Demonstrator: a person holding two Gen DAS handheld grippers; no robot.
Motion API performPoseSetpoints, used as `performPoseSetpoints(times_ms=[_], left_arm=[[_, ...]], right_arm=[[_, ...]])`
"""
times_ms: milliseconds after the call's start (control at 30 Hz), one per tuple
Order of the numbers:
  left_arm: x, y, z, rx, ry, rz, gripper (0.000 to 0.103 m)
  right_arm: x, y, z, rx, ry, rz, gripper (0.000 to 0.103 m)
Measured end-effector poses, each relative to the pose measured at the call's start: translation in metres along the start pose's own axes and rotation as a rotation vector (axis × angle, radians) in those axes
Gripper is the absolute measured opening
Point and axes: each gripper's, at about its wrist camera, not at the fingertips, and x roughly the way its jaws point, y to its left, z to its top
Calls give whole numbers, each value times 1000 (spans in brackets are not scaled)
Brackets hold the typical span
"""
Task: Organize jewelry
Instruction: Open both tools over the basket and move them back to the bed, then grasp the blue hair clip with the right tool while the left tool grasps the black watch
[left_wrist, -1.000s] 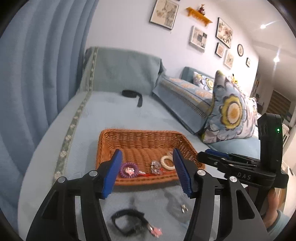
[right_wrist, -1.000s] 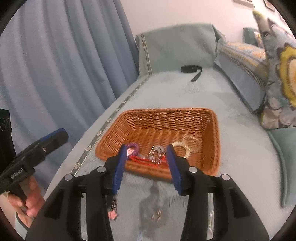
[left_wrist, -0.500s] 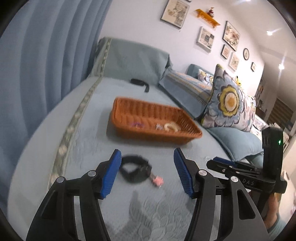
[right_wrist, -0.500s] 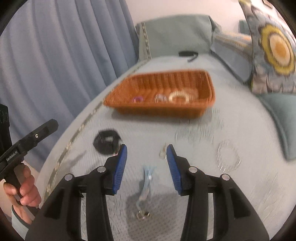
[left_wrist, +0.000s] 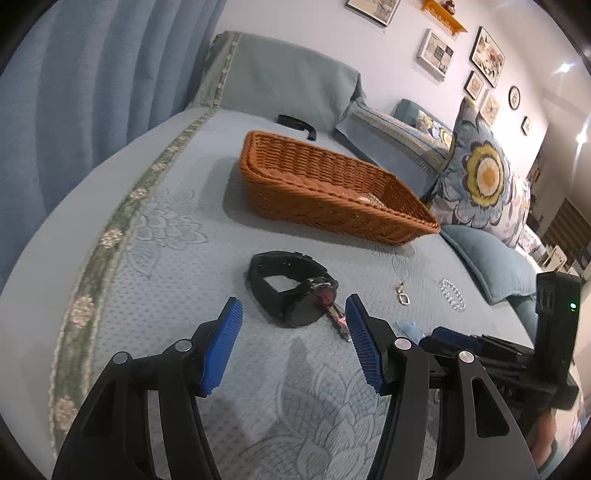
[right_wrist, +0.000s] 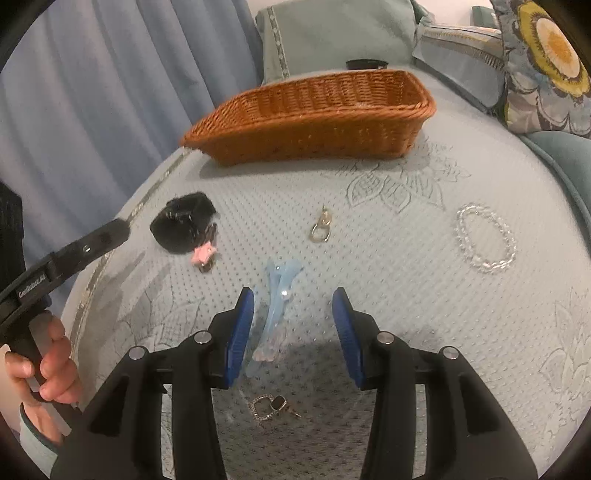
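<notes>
A black wristwatch (left_wrist: 290, 286) with a pink charm clip (left_wrist: 337, 314) beside it lies on the blue sofa cover, just ahead of my left gripper (left_wrist: 291, 341), which is open and empty. My right gripper (right_wrist: 293, 328) is open low over a pale blue hair clip (right_wrist: 277, 299) that lies partly between its fingers, untouched. Below it sits a small earring (right_wrist: 269, 406). A gold earring (right_wrist: 321, 227) and a clear bead bracelet (right_wrist: 485, 236) lie further out. The orange wicker basket (right_wrist: 314, 118) stands behind them; its contents are hidden by the wall.
Blue curtains (left_wrist: 74, 92) hang on the left. Flowered cushions (left_wrist: 484, 177) and a teal pillow (left_wrist: 491, 266) line the right side. A black strap (left_wrist: 297, 123) lies behind the basket. A hand (right_wrist: 48, 365) holds the left gripper's handle.
Both grippers have come back from over the basket and sunk toward the sofa cover. The watch now lies just ahead of the left one and the blue clip partly between the right one's fingers.
</notes>
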Motion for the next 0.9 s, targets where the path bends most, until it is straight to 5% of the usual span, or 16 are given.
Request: performPoseSetpoints(times_ms=[333,900], left_arm=[[42,-20,1,65,57,169,63],[62,-28,6,98,112,216,67]], right_arm=[[3,14,-4,-77,1,-59,41],[7,28,-9,-148,-9,-145,41]])
